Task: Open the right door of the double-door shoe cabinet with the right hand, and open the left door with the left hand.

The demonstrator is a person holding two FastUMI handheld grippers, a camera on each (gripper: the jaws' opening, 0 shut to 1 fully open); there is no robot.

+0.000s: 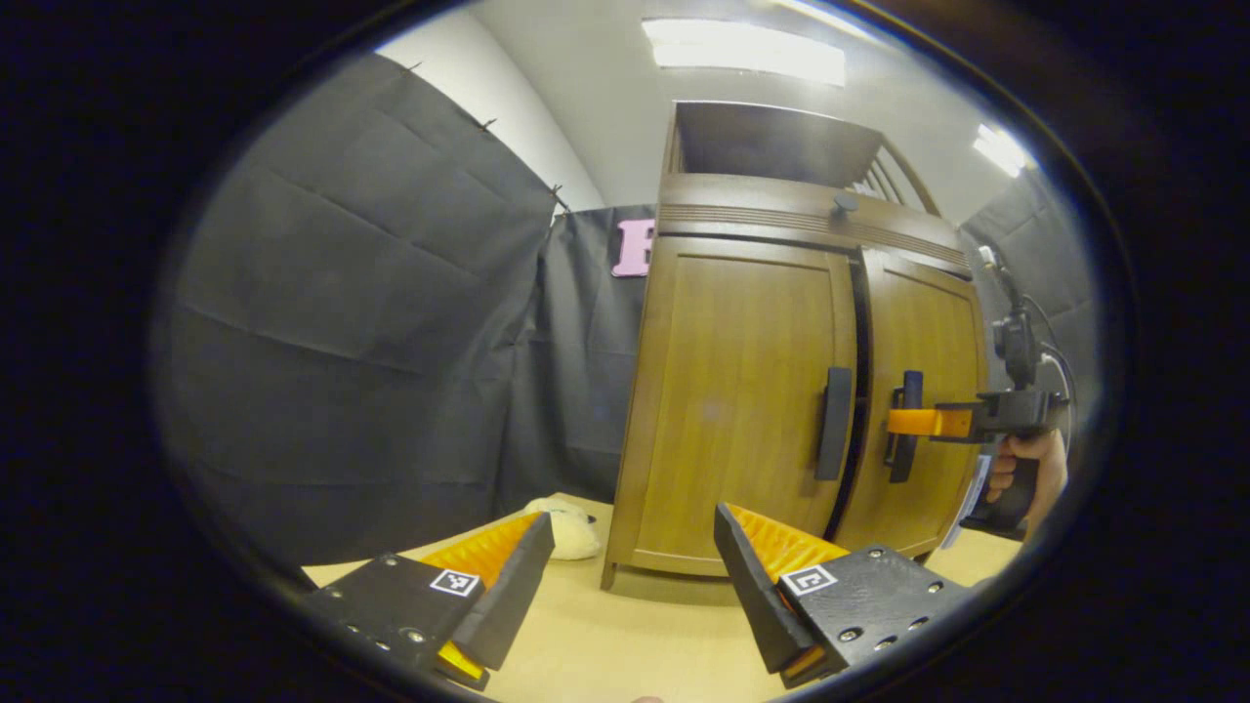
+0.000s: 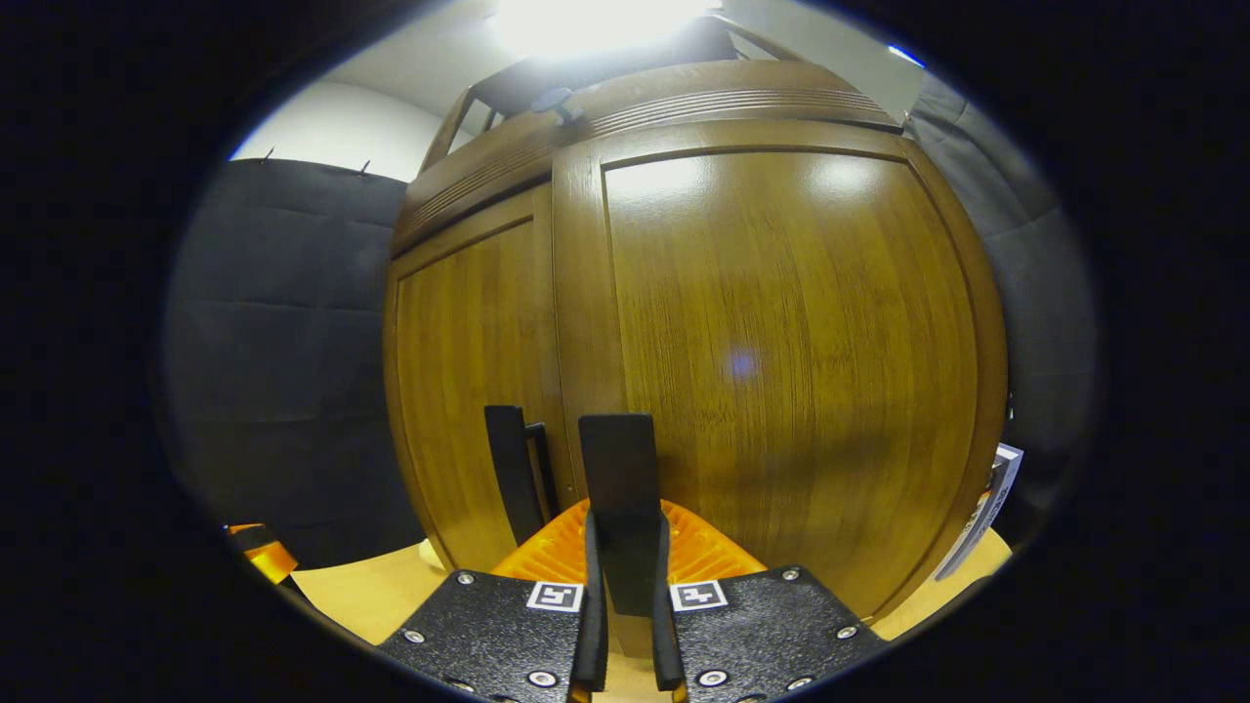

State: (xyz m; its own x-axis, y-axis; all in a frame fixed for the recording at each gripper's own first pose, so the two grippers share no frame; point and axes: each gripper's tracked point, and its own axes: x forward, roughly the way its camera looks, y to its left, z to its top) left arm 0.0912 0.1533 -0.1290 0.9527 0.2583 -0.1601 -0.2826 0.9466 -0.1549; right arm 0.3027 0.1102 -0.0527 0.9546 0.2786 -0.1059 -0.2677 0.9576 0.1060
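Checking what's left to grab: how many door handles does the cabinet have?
2: the left door's handle hangs free; the right door's handle sits between the right gripper fingers.

Brown shoe cabinet (image 1: 742, 391), upright, doors shut

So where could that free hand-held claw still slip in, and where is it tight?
Bare tabletop lies before the wooden shoe cabinet, between the open left gripper and a pale soft toy. It's crowded at the door seam: the right gripper clamps the right door's black handle, beside the left handle.

plush toy (image 1: 564, 525): pale, on table (image 1: 625, 644), just left of cabinet | ceiling lights (image 1: 744, 49): lit
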